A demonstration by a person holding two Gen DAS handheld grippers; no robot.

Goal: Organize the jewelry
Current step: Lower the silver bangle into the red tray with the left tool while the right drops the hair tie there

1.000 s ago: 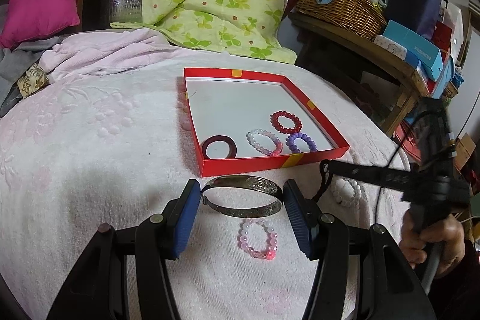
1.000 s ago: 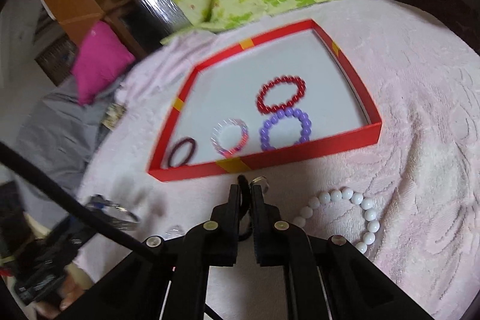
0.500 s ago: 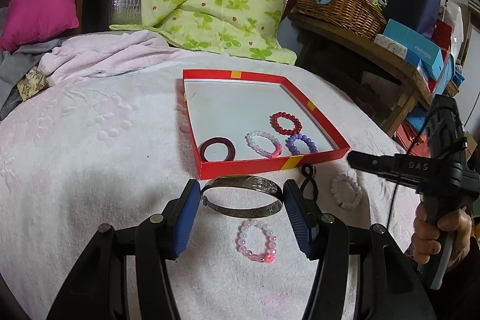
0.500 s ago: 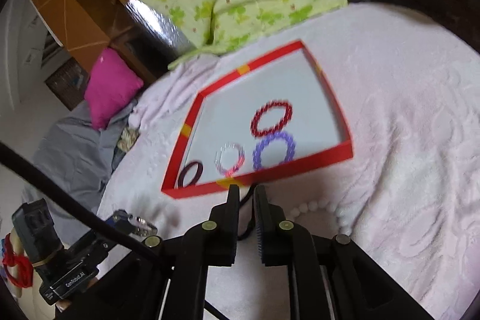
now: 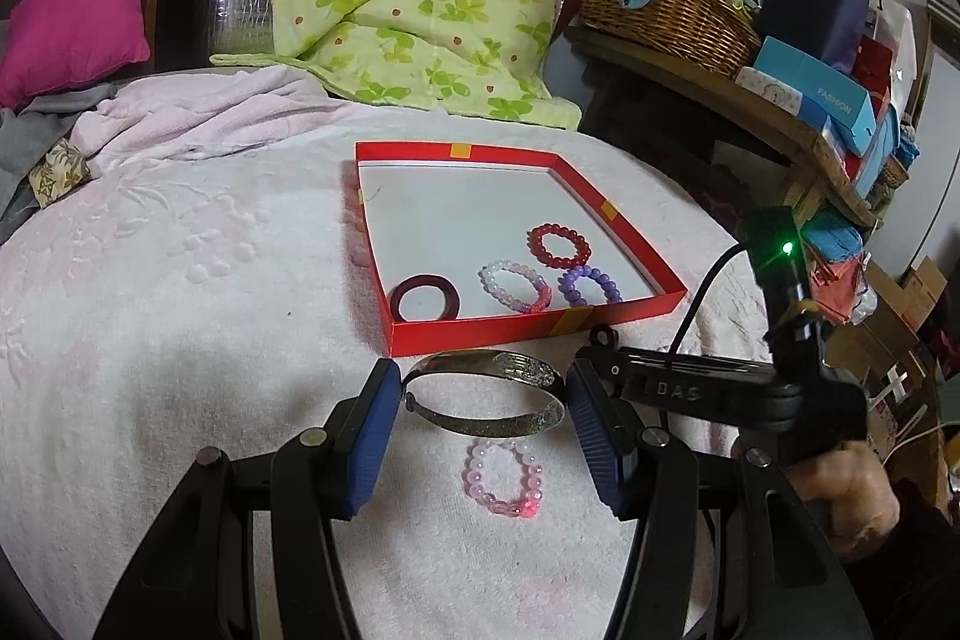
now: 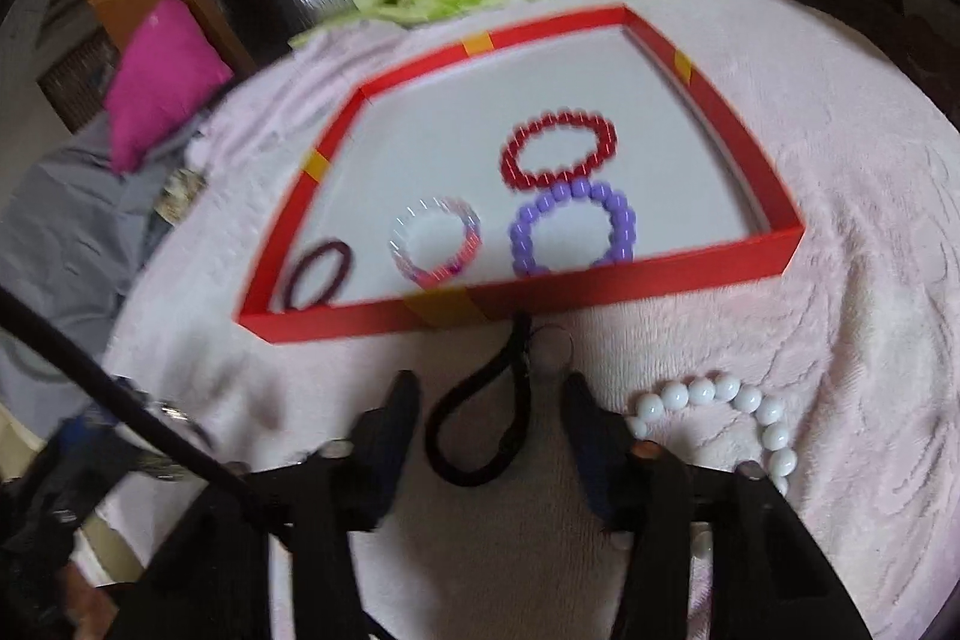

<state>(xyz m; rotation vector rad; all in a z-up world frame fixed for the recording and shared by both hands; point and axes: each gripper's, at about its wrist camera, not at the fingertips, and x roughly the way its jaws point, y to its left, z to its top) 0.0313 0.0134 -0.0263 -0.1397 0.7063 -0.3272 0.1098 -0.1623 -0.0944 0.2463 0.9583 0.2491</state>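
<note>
Right fingers just parted, astride black cord loop.

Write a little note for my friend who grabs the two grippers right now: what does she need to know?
Left gripper: its blue fingers sit on either side of the silver metal bangle, which rests on the pink towel; contact looks likely, not certain.
Right gripper: has just been opening, with the black cord loop lying loose between its fingers.
Done: the red bead bracelet, purple bead bracelet, clear-and-pink bead bracelet and dark red ring bangle are in the red tray.
Left: bangle, cord, white bead bracelet, pink bead bracelet.
</note>
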